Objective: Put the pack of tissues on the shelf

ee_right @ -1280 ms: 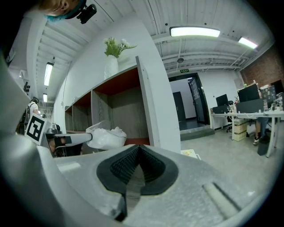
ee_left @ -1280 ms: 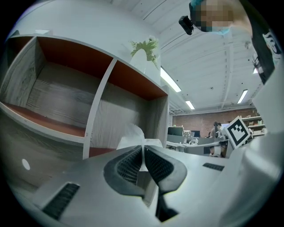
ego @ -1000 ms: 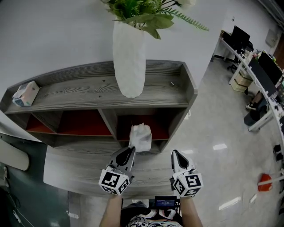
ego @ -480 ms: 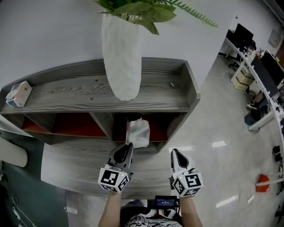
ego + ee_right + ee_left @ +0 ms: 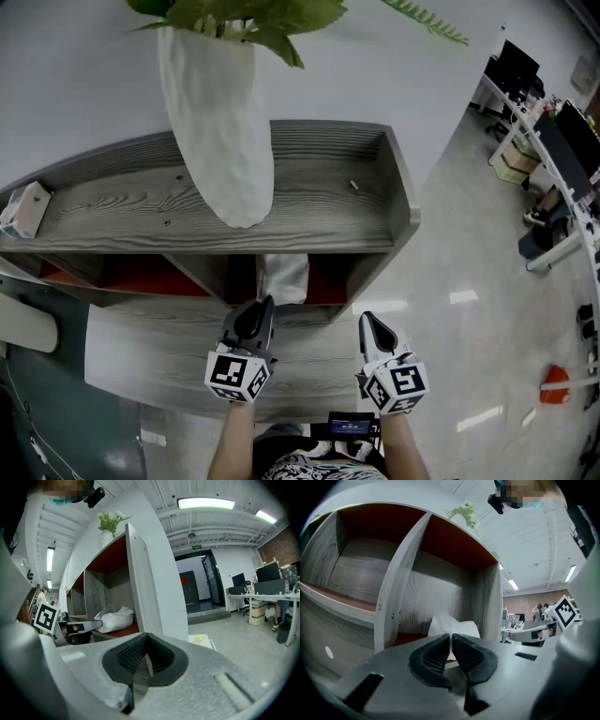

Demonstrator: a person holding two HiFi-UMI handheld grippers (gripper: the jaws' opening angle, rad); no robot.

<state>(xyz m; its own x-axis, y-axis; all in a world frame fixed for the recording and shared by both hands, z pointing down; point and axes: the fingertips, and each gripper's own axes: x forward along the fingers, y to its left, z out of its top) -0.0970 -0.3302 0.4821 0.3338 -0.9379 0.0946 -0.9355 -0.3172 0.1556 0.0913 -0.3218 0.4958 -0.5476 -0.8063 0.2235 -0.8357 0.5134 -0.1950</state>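
- The left gripper point(image 5: 265, 302) reaches into the grey wooden shelf point(image 5: 309, 202), into the right-hand compartment of its upper row.
- Its 2 jaws are pressed nearly together on a thin white edge of the pack of tissues point(image 5: 284, 277), so the pack is pinched by its near side.
- The pack is inside that compartment, between the upright divider and the right side wall, just under the top board. From the right gripper's side it sits low against the red floor of the compartment, though I cannot tell whether its weight rests there.
- The right gripper point(image 5: 367, 321) hangs beside the left one, in front of the shelf's lower board and outside the compartment. Its jaws are closed on each other with nothing between them.
- A tall white vase point(image 5: 220, 131) stands on the top board, left of the middle, with a green plant point(image 5: 244, 14) spreading out of it.
- At the far left end of the top board lies a small tissue box point(image 5: 23, 208), well apart from the vase.
- The compartments to the left of the divider show red inner panels.
- Off to the right, across the pale floor point(image 5: 469, 272), stand office desks point(image 5: 562, 159) with dark monitors.
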